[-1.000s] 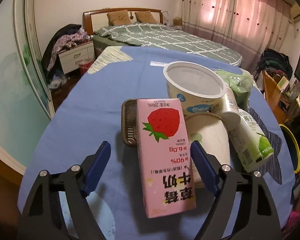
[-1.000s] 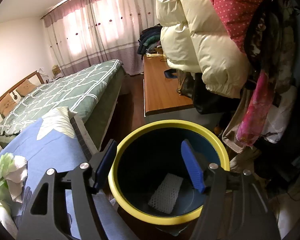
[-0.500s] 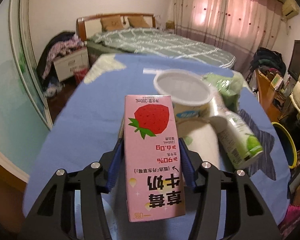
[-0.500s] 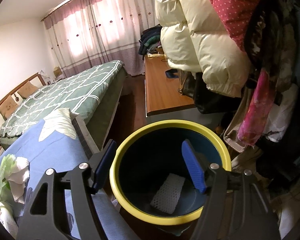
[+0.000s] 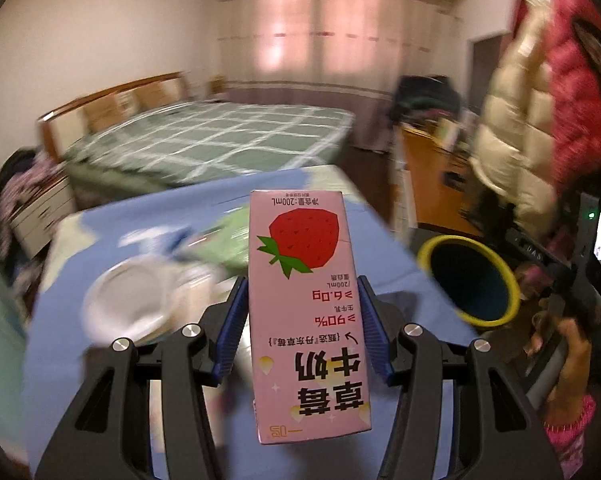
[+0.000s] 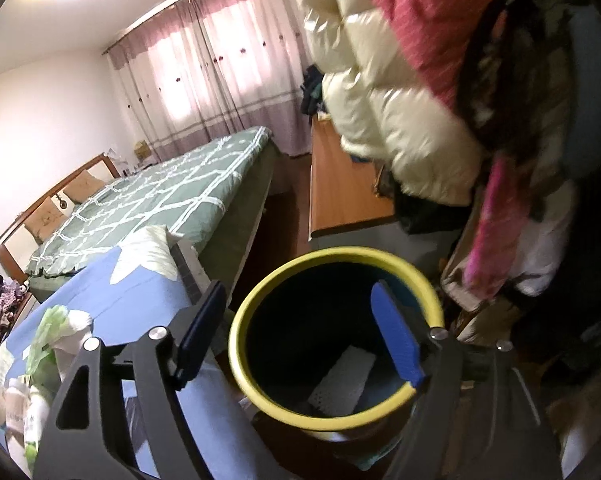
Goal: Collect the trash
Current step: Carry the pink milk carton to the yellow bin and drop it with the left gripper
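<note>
My left gripper [image 5: 302,328] is shut on a pink strawberry milk carton [image 5: 304,308], its blue pads pressed on both long sides, lifted above the blue tablecloth [image 5: 112,216]. The yellow-rimmed dark bin [image 5: 466,280] stands past the table's right edge. In the right wrist view the same bin [image 6: 332,276] lies below my right gripper [image 6: 300,332], whose jaws are opening with nothing between them. A piece of white foam netting [image 6: 344,376] lies on the bin's bottom.
More trash stays on the table: a white tub [image 5: 128,304], a green bag [image 5: 228,240], tissue and cups [image 6: 56,332]. A hand [image 5: 568,360] holds the other gripper at the right. A wooden desk [image 6: 340,184], hanging coats [image 6: 400,92] and a bed [image 6: 152,204] surround the bin.
My left gripper closed on the strawberry milk carton, lifted it off the table and swung right toward the bin. The right gripper rose slightly over the bin and its jaws widened.
</note>
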A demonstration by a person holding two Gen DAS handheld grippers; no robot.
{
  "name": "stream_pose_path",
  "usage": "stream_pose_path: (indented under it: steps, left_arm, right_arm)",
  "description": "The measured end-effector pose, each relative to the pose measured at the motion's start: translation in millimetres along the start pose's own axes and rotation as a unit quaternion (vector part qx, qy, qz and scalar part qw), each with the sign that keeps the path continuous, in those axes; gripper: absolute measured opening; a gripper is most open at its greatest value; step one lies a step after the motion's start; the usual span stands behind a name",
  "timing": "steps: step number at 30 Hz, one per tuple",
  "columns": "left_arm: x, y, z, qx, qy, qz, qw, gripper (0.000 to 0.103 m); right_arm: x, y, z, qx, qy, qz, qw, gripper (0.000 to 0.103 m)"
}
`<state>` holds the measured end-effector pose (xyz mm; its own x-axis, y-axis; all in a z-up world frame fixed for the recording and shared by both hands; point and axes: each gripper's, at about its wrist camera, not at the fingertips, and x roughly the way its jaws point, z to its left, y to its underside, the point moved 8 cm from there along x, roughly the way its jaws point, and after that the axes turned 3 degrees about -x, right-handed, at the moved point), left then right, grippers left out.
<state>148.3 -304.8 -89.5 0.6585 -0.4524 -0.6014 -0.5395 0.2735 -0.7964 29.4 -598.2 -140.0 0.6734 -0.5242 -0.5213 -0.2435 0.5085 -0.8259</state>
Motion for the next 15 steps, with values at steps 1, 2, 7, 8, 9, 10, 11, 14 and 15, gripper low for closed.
stream_pose_path:
  steps: [1,2,7,8,9,10,11,14,15]
  left_arm:
    - [14,-8,-25,0.017,0.022,0.005,0.9996,0.053]
    - [22,-12,-42,0.026,0.034,0.010,0.9990,0.053]
    - [88,-28,-139,0.070,0.109,0.057,0.9899,0.053]
    - [106,-28,-159,0.074,0.124,0.074,0.9868,0.053]
    - [120,-25,-171,0.077,0.131,0.085,0.9847,0.053]
    - [137,-24,-188,0.081,0.145,0.101,0.9810,0.053]
    - [152,-21,-204,0.081,0.156,0.119,0.9771,0.053]
    - [183,-9,-238,0.090,0.176,0.155,0.9680,0.053]
    - [191,-7,-249,0.095,0.174,0.159,0.9672,0.053]
  right_arm:
    - [-7,-2,-5,-0.002,0.003,-0.007,1.000,0.073]
    - [-13,-4,-11,-0.004,0.007,-0.013,1.000,0.073]
    - [-41,-12,-40,-0.003,0.018,-0.040,0.999,0.074]
    - [-45,-13,-44,-0.002,0.018,-0.044,0.999,0.075]
    - [-50,-15,-50,-0.001,0.019,-0.048,0.999,0.075]
    - [-53,-16,-55,-0.001,0.019,-0.050,0.999,0.075]
    - [-56,-17,-60,0.000,0.021,-0.053,0.998,0.075]
    - [-61,-20,-73,0.006,0.025,-0.058,0.998,0.075]
    - [-61,-22,-78,0.008,0.027,-0.060,0.998,0.076]
